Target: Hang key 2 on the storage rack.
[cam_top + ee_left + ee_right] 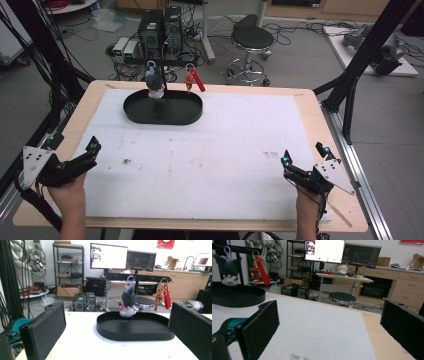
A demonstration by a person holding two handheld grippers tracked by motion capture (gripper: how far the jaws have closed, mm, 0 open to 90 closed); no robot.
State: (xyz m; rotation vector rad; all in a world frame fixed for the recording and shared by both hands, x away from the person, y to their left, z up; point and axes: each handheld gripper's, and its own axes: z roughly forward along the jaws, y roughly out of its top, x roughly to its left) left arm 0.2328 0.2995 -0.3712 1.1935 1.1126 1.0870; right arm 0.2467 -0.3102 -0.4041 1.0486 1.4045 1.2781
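**Both claws parked at the near edge, keychains not touched yet**

So at this moment we were basically at the starting line. Our left claw sat at the near left of the white mat, jaws spread wide and holding nothing. Our right claw was the same story over at the near right corner, jaws apart, nothing between them. In the left gripper view we could see clear daylight between the two black pads, so definitely released.

Straight ahead of the left claw, well apart from it across bare mat, was the black oval tray. Just past the tray's far side stood a little black rack, with a grey plush keychain dangling over the tray, its bottom close to the tray floor; we couldn't tell whether it touched. Beside it hung a red strap keychain, outside the tray's rim. From the right claw all of that was far off ahead and to its left.

Our guess was that the job involved those hanging charms, and we were at the reach-in step. The next move would call for a long push forward with the left claw, jaws kept wide, lined up on the plush and closing on its body rather than its clip.
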